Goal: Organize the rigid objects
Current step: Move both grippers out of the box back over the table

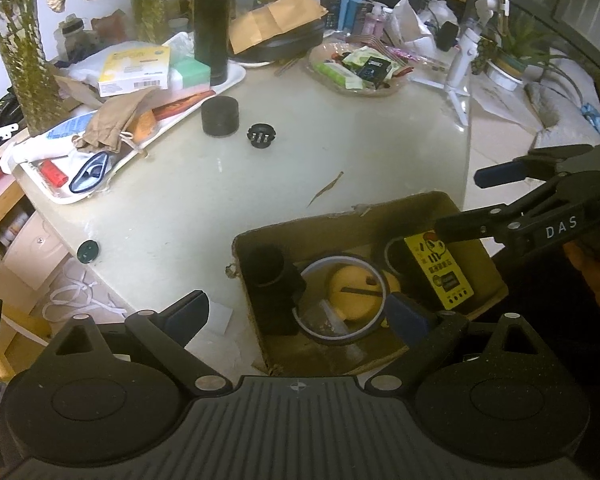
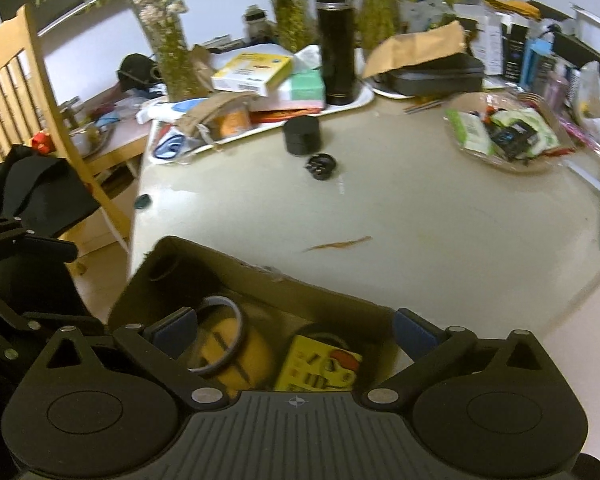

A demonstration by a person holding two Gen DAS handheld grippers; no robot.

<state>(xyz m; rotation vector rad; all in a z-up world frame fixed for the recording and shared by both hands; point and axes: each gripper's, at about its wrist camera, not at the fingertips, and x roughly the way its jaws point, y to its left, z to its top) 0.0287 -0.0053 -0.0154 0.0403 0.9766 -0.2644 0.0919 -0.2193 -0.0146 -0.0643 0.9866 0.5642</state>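
Observation:
A cardboard box (image 1: 416, 206) stands at the table's near edge. It holds a black cylinder (image 1: 276, 280), a tape ring (image 1: 376, 276) around a yellow round piece (image 1: 356, 294), and a yellow printed card (image 1: 440, 276). My left gripper (image 1: 300, 312) hovers open over the box's left part with nothing gripped. From the right, my right gripper (image 1: 478, 200) reaches over the box, open. In its own view the right gripper (image 2: 296, 330) is wide open above the card (image 2: 320, 364) and tape ring (image 2: 238, 322), touching neither.
A black round jar (image 1: 220, 116), a black plug adapter (image 1: 262, 135) and a small dark cap (image 1: 87, 251) sit on the pale table (image 1: 340, 152). Behind are a cluttered white tray (image 1: 236, 76), a black flask (image 1: 211, 20), a snack dish (image 1: 398, 86), vases and a wooden chair (image 2: 32, 92).

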